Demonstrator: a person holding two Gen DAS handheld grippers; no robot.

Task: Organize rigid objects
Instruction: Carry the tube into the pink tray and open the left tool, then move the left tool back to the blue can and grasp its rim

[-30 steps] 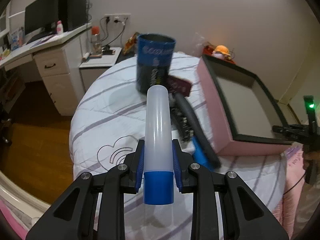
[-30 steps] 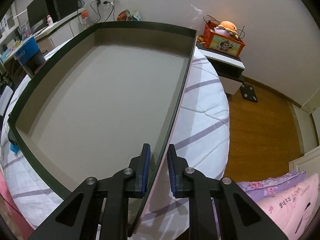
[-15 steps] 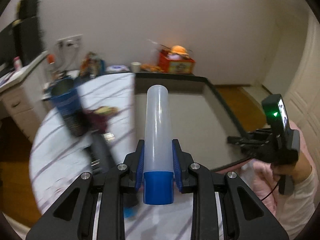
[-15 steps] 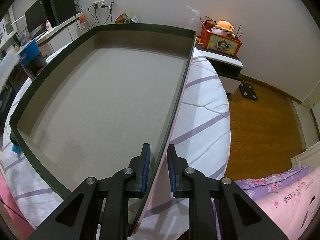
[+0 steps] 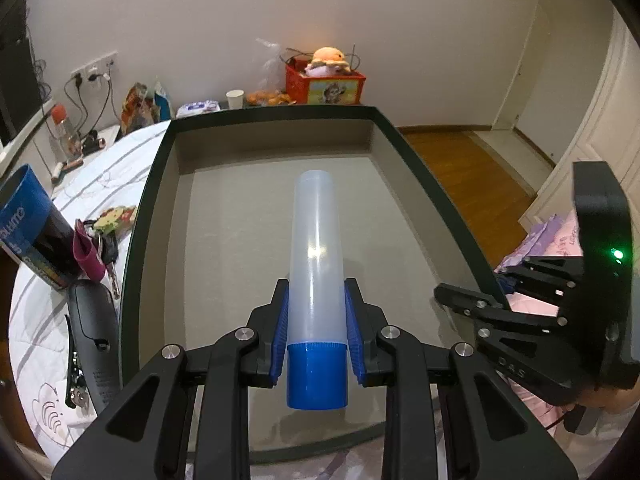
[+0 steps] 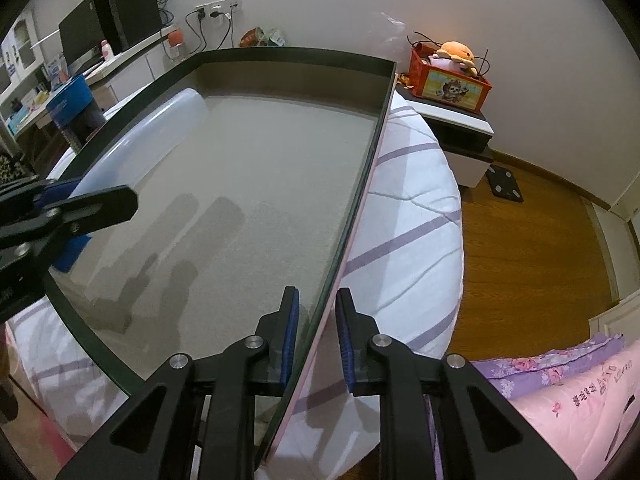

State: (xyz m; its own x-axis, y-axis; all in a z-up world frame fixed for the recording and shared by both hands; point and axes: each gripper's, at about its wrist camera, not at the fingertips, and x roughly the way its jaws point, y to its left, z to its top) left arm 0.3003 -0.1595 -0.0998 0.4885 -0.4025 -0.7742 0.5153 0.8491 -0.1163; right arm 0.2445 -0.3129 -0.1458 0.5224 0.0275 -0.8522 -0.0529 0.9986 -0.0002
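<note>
The step in hand looked like placing: the left gripper (image 5: pixel 316 320) was clamped on a translucent tube with a blue cap (image 5: pixel 317 264), its blue pads pressed to the tube just above the cap, and the tube hung over the grey floor of the open box (image 5: pixel 224 240), apparently clear of it, though the gap was hard to judge. In the left wrist view the tube ran up the centre of the frame, pointing toward the box's far wall. The right gripper (image 6: pixel 317 320) straddled the box's near right wall, one pad inside and one outside; whether the pads actually pinched the wall I could not tell, since a sliver of gap showed on each side. By my reading, the next move called for lowering the tube until it lay flat on the floor, then easing the pads apart. A blue can (image 5: pixel 28 224), keys (image 5: pixel 105 244) and a dark handled object (image 5: pixel 94 328) lay at the left of that frame, outside the box.
</note>
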